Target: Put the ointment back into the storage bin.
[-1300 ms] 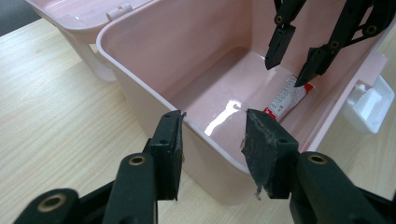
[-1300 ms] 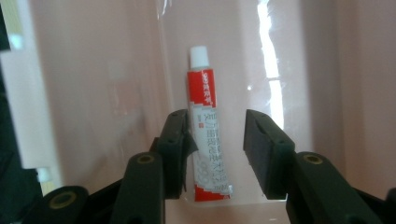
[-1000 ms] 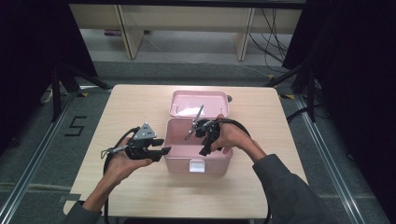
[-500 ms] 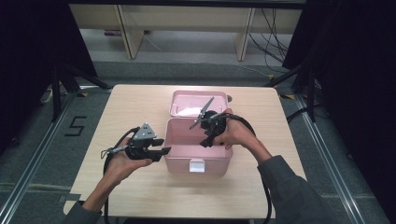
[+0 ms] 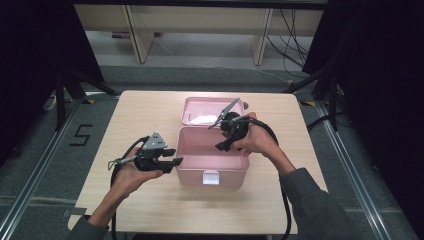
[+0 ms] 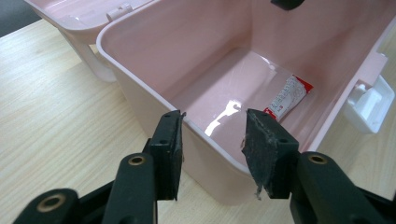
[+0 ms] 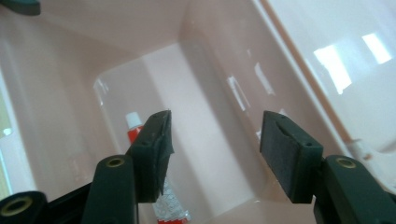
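Tube (image 6: pixel 288 97) lying on the floor of the pink box (image 5: pixel 212 170); your right gripper (image 5: pixel 226 145), jaws just opened and empty, has lifted above it; left gripper (image 5: pixel 170 162) straddles the box's wall, pads apart — deposit looks complete

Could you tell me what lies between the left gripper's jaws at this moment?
The near wall of the pink box stands between the left gripper jaws, untouched, in the left gripper view.

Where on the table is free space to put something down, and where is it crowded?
The table is bare left of the lid, along its near edge before the box, and right of the box by the far right corner. The middle is crowded: the left gripper straddles the box wall, and the right gripper hangs over the inside, where a sachet lies.
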